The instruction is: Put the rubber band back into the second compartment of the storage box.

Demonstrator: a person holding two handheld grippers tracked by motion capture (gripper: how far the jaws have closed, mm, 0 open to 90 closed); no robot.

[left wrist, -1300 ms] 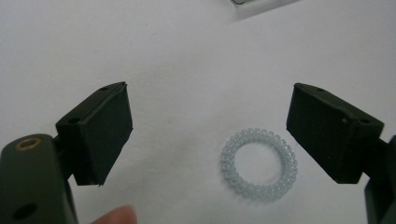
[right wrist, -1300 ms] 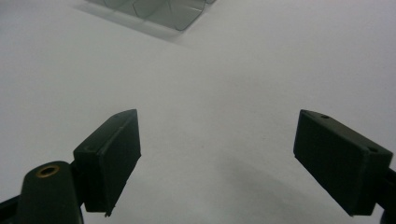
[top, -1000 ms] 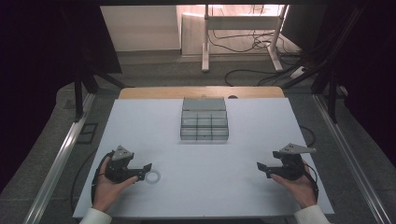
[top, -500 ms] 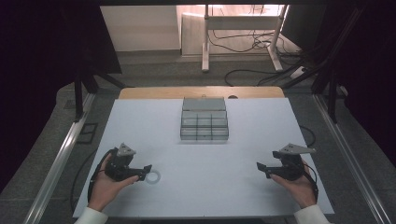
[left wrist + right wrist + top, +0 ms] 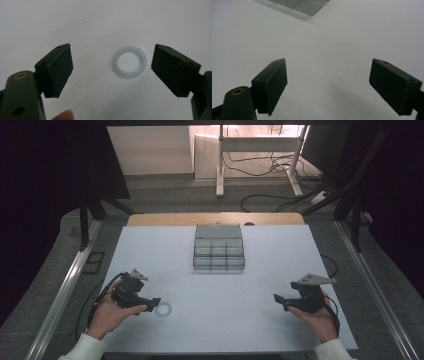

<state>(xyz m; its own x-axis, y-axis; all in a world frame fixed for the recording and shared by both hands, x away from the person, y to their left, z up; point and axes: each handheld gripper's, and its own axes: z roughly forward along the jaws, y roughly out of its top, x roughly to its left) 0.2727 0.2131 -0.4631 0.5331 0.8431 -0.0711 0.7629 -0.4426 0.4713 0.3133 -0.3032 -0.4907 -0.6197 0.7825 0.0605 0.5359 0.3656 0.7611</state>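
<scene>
1. Left gripper (image 5: pixel 152 301), near the table's (image 5: pixel 250 330) front-left corner: jaws spread wide, nothing held. In the left gripper view they bracket the coil hair tie (image 5: pixel 129 62), but it sits off-centre, closer to the jaw on the right of that view.
2. Hair tie lies flat on the white top, front-left part, just beside the gripper tips in the high view (image 5: pixel 163 308). Risk: it's thin & flat, so the jaws prob. close above it and grab air unless they drop right to the surface.
3. Risk: off-centre closing means the nearer jaw hits first & shoves the ring sideways; springy coil could flip or pop out.
4. Clear compartment box (image 5: pixel 218 253), middle of the table twd the back edge, well apart from the ring. Long carry = a weak pinch on one strand may slip en route.
5. Right gripper (image 5: pixel 278 300), near the front-right corner: jaws apart, empty, resting over bare table. Low risk there; only if it drifts in & crowds the left.
</scene>
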